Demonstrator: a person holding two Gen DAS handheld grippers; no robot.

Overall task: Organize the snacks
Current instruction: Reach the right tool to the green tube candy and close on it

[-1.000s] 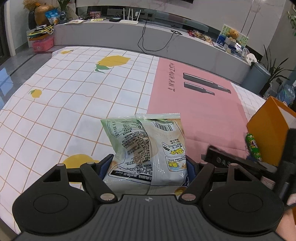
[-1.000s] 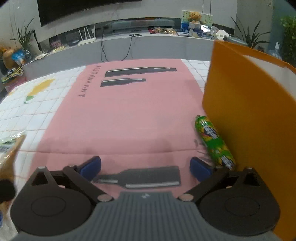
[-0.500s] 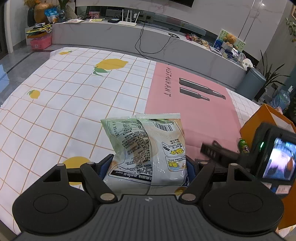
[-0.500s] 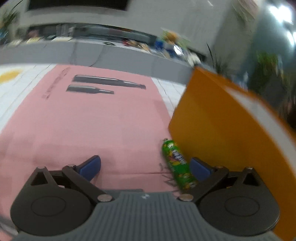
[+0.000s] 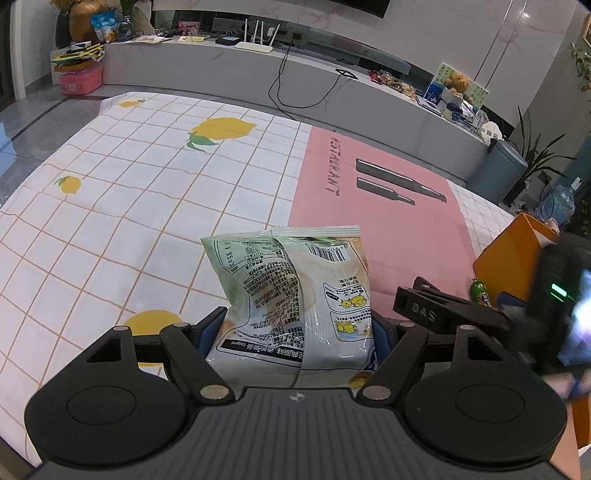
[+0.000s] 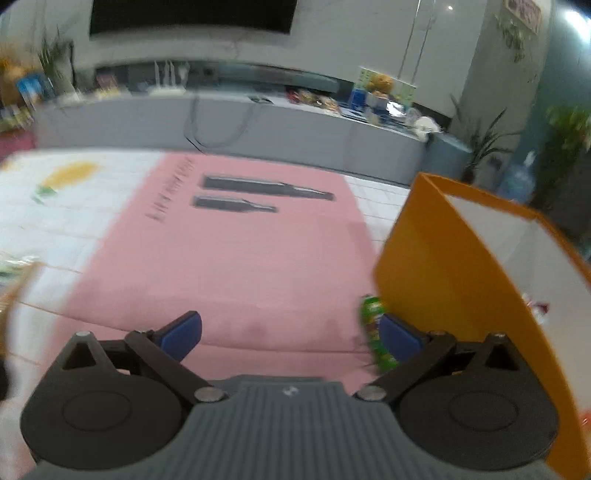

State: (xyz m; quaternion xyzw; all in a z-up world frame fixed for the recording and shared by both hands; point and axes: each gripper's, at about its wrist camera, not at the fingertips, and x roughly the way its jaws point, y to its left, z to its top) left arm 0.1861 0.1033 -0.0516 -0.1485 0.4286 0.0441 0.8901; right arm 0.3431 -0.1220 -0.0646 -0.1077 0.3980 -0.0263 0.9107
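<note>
Right tongs [image 6: 290,332] swung back toward pink mat [image 6: 236,258] on lemon-print cloth [image 5: 129,192].

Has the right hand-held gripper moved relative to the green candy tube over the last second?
Yes. The right hand-held gripper has shifted toward the orange box; the green candy tube now lies against its right finger.

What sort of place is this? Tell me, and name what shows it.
Most likely a home living room. A long grey media console under a wall screen holds a Wi-Fi router and a teddy bear, with houseplants beside it. The lemon-print tablecloth suggests a household table.
</note>
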